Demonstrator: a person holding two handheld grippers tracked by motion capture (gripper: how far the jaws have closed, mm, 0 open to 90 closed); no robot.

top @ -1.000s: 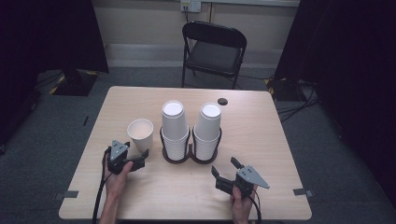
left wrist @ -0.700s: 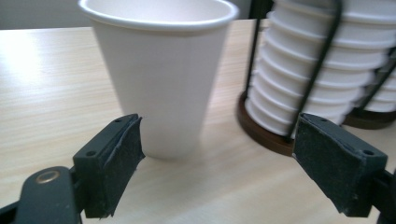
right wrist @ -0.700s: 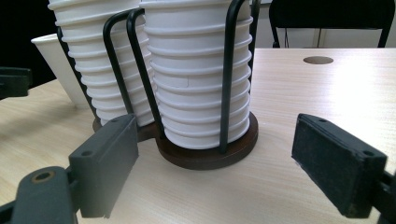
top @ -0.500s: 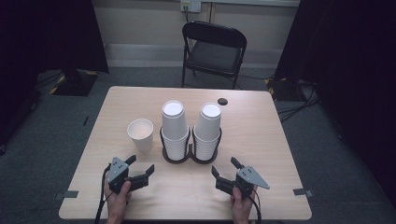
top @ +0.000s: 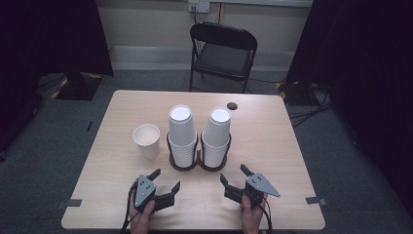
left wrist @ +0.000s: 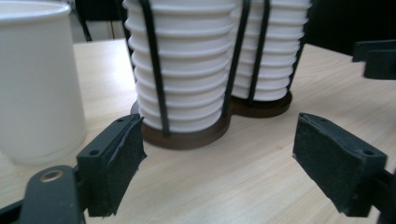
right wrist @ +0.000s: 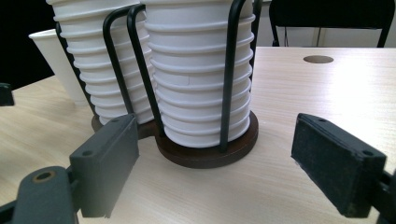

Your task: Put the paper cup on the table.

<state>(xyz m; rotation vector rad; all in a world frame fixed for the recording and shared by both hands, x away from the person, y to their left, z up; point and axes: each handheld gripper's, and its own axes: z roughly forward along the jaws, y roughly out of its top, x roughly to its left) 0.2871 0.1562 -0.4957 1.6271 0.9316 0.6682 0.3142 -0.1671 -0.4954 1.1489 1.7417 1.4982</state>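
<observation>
Resting near table edge, left gripper [top: 167, 181] and right gripper [top: 234, 178] jaws apart, empty; single cup [top: 146, 140] stands beside cup holder [top: 198, 163].

Left gripper [top: 168, 181] back from cup [top: 146, 140]

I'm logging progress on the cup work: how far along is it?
Done: one single cup stands upright on the table, left of the rack. In hand: nothing; left gripper and right gripper are open and empty. Left: both cup stacks remain racked.
</observation>
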